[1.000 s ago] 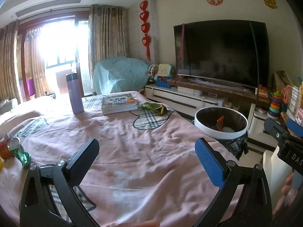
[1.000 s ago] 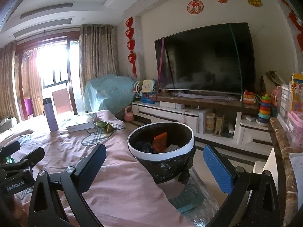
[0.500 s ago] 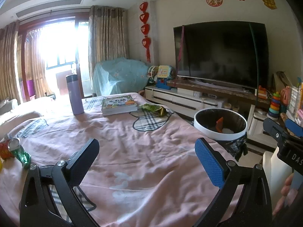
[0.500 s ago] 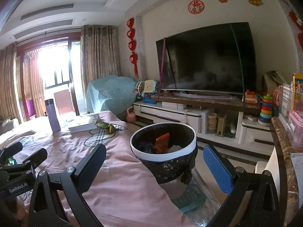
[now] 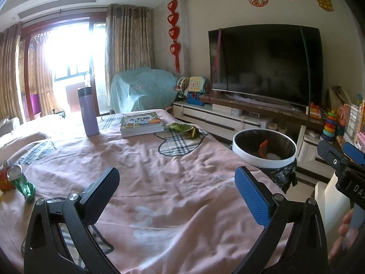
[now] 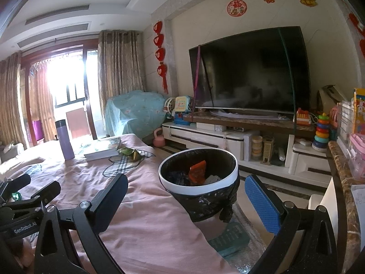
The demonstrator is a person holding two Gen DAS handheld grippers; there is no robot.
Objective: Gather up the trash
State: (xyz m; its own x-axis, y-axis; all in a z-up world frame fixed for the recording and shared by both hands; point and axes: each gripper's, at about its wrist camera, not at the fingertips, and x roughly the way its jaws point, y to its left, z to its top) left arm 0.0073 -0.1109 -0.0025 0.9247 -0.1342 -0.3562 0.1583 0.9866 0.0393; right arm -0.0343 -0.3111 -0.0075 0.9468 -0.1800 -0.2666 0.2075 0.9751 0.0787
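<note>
A wide stretch of bare pink bedsheet (image 5: 173,196) is left open ahead of both grippers, so plenty of room there. The far end is crowded by a lilac thermos bottle (image 5: 87,111), a stacked picture book (image 5: 142,123) and a crumpled green wrapper (image 5: 183,129) just beside it. The right edge is blocked by a white-rimmed bin with black liner (image 6: 200,182), and a crushed green can (image 5: 21,180) sits at the left edge.

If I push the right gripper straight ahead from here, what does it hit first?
Most likely the trash bin: it sits dead ahead between the open fingers of the right gripper, beside the pink cloth. Depth is unclear.

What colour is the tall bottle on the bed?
The bottle is light purple with a dark cap, clearest in the left wrist view.
</note>
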